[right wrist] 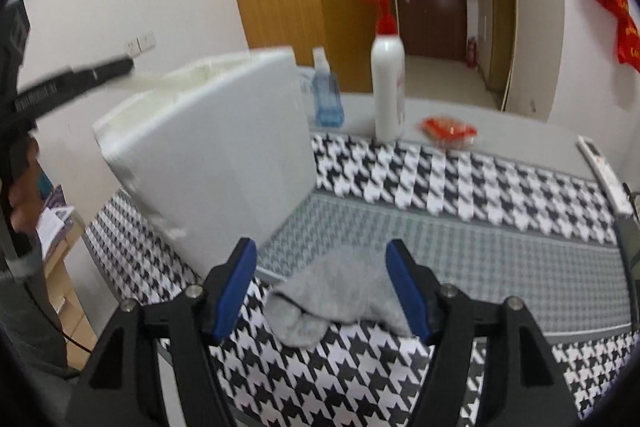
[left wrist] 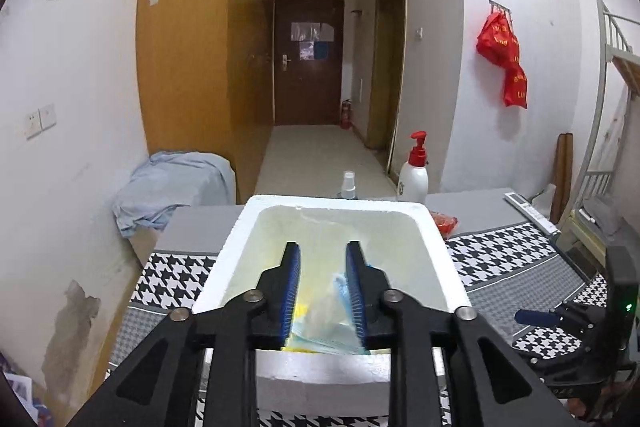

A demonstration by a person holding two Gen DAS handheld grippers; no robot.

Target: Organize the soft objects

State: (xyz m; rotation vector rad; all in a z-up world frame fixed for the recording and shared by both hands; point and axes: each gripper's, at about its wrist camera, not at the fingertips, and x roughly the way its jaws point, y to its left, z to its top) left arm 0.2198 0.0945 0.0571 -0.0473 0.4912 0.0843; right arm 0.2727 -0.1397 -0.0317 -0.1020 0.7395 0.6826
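Observation:
A white foam box point(left wrist: 240, 247) stands on the houndstooth tablecloth; it also shows in the right wrist view point(right wrist: 224, 155). My left gripper point(left wrist: 323, 251) is open and reaches down into the box, just above a clear plastic packet with blue and yellow contents point(left wrist: 324, 323) lying on the box floor. My right gripper point(right wrist: 322, 255) is open, low over the table, with a grey sock point(right wrist: 332, 295) lying between its fingers. The sock lies flat on the cloth beside the box.
A white pump bottle with a red top point(right wrist: 387, 83), a blue spray bottle point(right wrist: 327, 95) and a red packet point(right wrist: 448, 131) stand behind the box. A white remote point(right wrist: 604, 167) lies at the right table edge. The left gripper's arm point(right wrist: 60, 87) shows at the left.

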